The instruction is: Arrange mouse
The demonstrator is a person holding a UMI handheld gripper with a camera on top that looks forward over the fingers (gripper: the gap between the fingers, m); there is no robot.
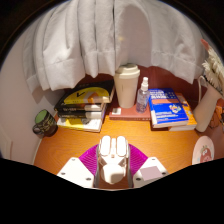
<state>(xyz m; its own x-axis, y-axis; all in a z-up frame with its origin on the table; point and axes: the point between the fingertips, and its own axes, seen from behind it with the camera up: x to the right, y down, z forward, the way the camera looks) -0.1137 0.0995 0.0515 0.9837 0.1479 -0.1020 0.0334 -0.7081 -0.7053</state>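
Mouse: small white plastic computer mouse (113, 160) sits between the two white gripper (113, 166) fingers, its flanks against the magenta pads (88, 158) on both sides; no gap visible either side. Fingers closed down to the width of the mouse, so it reads as gripped. Whether it is lifted off the orange-brown wooden desk (70, 145) or resting on it cannot be told from this view.

Step in hand (judgement): carry phase, mouse held and not yet set at its place. Next move calls for picking a bare stretch of desk ahead of the fingers, lowering until the base sits flat, then opening the fingers without dragging it.

Beyond the fingers, along the back of the desk:
- tall cream lidded tumbler (127, 85), straight ahead
- small clear bottle with blue label (143, 97), just right of the tumbler
- blue-covered book (171, 108), further right, lying flat
- stack of books with yellow and dark covers (82, 105), ahead left
- dark round tin (44, 122), far left beside the stack
- white curtain (100, 35) hanging behind everything

Writing: print shows on the blue book cover and bottle label, too small to read. No brand legible on the mouse
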